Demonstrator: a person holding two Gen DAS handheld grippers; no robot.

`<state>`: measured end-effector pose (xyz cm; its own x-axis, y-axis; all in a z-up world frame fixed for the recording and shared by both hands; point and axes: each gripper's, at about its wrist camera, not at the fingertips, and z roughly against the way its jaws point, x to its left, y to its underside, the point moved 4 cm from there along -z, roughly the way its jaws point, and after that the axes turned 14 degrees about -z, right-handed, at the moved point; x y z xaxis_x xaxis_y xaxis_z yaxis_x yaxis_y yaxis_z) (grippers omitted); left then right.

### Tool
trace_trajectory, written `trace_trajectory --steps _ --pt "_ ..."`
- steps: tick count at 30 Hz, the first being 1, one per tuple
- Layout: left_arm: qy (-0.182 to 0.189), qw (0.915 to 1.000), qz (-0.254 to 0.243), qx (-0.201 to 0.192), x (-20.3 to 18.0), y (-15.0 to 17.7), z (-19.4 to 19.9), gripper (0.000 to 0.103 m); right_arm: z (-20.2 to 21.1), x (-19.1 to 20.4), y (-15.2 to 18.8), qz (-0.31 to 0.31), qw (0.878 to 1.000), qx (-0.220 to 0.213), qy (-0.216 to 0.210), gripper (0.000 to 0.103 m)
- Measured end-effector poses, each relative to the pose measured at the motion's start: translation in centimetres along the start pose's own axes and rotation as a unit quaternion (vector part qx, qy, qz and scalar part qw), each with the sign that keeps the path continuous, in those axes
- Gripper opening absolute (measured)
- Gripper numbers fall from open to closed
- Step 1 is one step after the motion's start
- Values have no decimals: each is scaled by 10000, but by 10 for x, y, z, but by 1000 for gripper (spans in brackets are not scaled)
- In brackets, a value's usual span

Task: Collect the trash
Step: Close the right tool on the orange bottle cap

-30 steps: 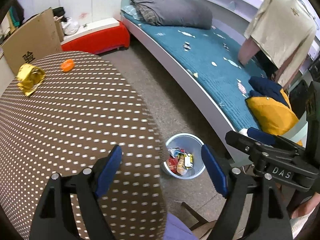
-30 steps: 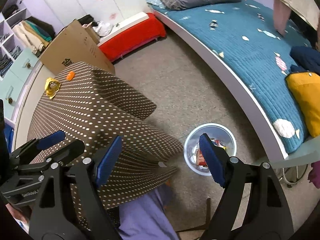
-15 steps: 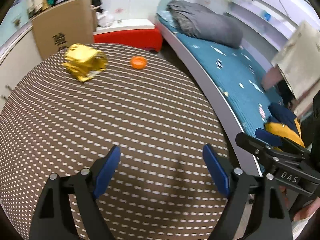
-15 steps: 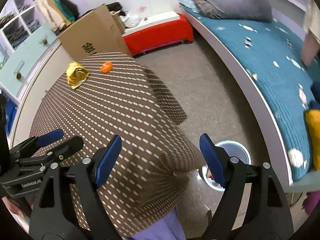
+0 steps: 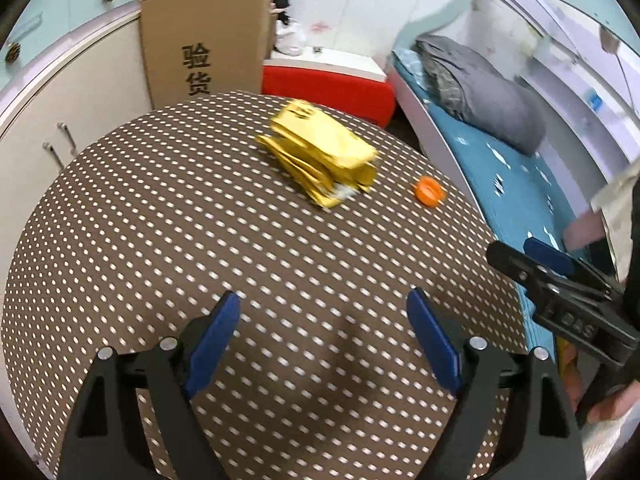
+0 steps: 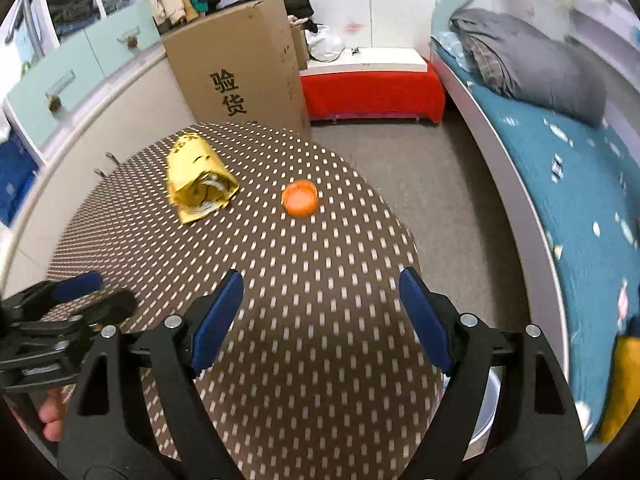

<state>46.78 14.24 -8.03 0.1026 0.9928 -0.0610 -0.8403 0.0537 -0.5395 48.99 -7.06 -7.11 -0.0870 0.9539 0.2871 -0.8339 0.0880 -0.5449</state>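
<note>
A crumpled yellow foil wrapper lies on the far part of the brown dotted tablecloth. An orange bottle cap sits a short way to its right. My left gripper hangs open over the near part of the table, well short of the wrapper, with nothing between its blue pads. My right gripper is also open and empty, nearer the cap than the wrapper. Each gripper shows at the edge of the other's view.
A large cardboard box stands behind the table, next to a red bench. A bed with a teal cover and grey bedding runs along the right. The rim of a bin peeks out below the table's right edge. Cabinets line the left.
Both grippers swung away from the bin on the floor and over the table toward the wrapper and cap, which now look larger and closer. The bin has dropped almost out of view. Jaws stayed open.
</note>
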Motion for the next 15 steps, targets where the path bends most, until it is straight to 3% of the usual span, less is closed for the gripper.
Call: trace_trajectory --steps 4,9,12,13,14,15 --pt "-20 9998 186 -41 17 -8 -4 84 -39 11 -16 250 9995 211 -43 79" --pt "26 9997 190 -117 28 -15 -9 84 -64 18 -30 449 9988 150 -94 74" --pt "79 9998 159 -92 29 -18 -14 84 -77 16 -35 436 9989 156 23 56" --pt "96 9998 149 -89 28 -22 -17 84 -79 16 -37 504 9986 68 143 46" --pt "121 9998 147 -70 29 -28 -24 84 -81 17 -38 611 9978 -20 243 29" --pt "152 9998 152 -44 27 -30 -27 84 -81 17 -39 642 9975 -77 287 29"
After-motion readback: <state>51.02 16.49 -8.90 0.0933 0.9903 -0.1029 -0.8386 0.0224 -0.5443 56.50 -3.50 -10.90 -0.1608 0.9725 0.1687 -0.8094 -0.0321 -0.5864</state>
